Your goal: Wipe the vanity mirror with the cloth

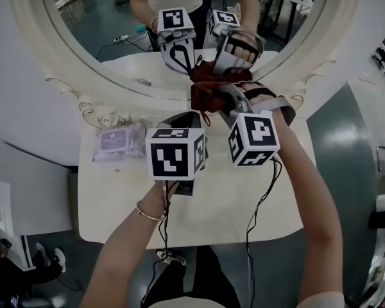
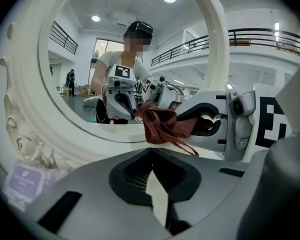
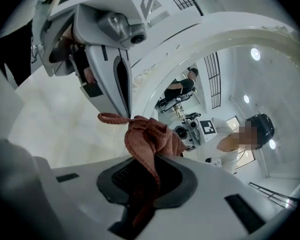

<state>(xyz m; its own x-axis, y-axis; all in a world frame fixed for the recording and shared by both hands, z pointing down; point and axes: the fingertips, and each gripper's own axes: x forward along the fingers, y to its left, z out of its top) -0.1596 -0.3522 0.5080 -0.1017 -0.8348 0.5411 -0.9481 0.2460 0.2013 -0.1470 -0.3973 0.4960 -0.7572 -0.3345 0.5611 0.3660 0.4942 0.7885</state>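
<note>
The oval vanity mirror [image 1: 109,18] in its cream carved frame [image 1: 83,66] stands at the back of the white table [image 1: 115,201]. A rust-red cloth [image 1: 205,95] is bunched against the mirror's bottom rim, and my right gripper [image 1: 222,99] is shut on it. In the right gripper view the cloth [image 3: 150,136] sticks up from the closed jaws, close to the glass [image 3: 215,84]. My left gripper [image 1: 183,119] hovers just left of the cloth, shut and holding nothing. From the left gripper view the cloth [image 2: 162,124] hangs ahead, in front of the mirror [image 2: 90,59].
A purple packet [image 1: 113,140] lies on the table at the frame's lower left, also seen in the left gripper view as the packet [image 2: 25,180]. Cables hang from both grippers over the table's front edge. A grey floor surrounds the table.
</note>
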